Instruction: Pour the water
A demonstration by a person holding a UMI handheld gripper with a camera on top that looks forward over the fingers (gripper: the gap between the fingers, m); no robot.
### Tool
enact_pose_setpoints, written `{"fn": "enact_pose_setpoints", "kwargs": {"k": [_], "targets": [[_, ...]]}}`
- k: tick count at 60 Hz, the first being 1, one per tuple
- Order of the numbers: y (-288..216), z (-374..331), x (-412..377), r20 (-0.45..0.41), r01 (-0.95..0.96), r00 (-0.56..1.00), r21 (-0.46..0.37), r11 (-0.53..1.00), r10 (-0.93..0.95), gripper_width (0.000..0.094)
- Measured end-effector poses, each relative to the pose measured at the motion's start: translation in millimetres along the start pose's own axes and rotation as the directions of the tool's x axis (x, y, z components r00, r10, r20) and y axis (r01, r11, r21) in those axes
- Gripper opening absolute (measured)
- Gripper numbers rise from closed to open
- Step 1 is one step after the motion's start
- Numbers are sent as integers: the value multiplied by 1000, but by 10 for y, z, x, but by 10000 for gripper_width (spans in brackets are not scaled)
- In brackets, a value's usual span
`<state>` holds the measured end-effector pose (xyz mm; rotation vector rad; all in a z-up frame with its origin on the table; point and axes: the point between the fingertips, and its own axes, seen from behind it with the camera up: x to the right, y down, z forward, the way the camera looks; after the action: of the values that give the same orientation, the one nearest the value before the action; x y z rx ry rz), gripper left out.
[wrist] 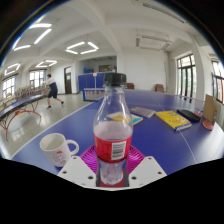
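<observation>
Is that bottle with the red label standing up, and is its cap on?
Upright: the bottle stands straight between the gripper fingers, dark cap on top. How tightly it's screwed on, I cannot tell.

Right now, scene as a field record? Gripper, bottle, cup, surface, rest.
gripper: gripper fingers close around the bottle's base, pads on both sides
bottle: plastic bottle, red label, dark cap on, upright, held between the fingers
cup: white mug, upright on the table, beside the bottle, apart from it
surface: blue table
other items: yellow book beyond the bottle, flat on the table
background: person walking far off in a large room
pour status: not started, bottle untilted
</observation>
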<state>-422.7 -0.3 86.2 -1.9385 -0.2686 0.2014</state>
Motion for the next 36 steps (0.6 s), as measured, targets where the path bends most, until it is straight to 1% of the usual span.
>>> {"fn": "enact_pose_setpoints", "kwargs": {"k": [1,2,3,4,5,6,7,8,10,12,15,16,17,19,20,21,22,23,24,27,31,36], "targets": [[-100,-44,19,-3,6,1000,67,998,-6,315],[-28,-7,53,-12,20,1000,57,998,-20,318],[-1,-51,-8,-15,33,999,67,997,-32,318],[-65,-58,-10,-14,35,999,79,996,-35,316],[-21,-65,-16,-17,42,999,69,997,-41,320],[-33,-75,-14,-23,45,999,76,996,-43,324],[-141,-132,-30,-26,47,999,82,995,-45,338],[-44,-71,19,-28,43,999,83,996,-41,352],[-41,-58,22,-30,33,999,87,996,-31,393],[-27,-39,32,-28,19,999,80,997,-17,456],[20,-24,39,-23,-1,1000,47,999,2,518],[45,-85,-48,-24,-6,1000,20,1000,6,552],[86,-57,31,-23,-8,1000,-6,1000,8,615],[164,-76,68,-33,-8,999,-61,998,6,763],[184,-95,93,-40,-5,999,-78,997,2,852],[188,-123,119,-48,-1,999,-87,996,-3,859],[178,-160,135,-56,1,998,-92,996,-6,831],[156,-203,149,-64,2,998,-92,996,-8,823],[194,-219,133,-69,3,998,-99,995,-10,827],[33,-471,94,-76,18,997,-81,997,-25,864],[-131,-742,65,-84,35,996,-73,997,-41,854],[-116,-1241,-63,-99,30,994,-78,997,-37,847]]}}
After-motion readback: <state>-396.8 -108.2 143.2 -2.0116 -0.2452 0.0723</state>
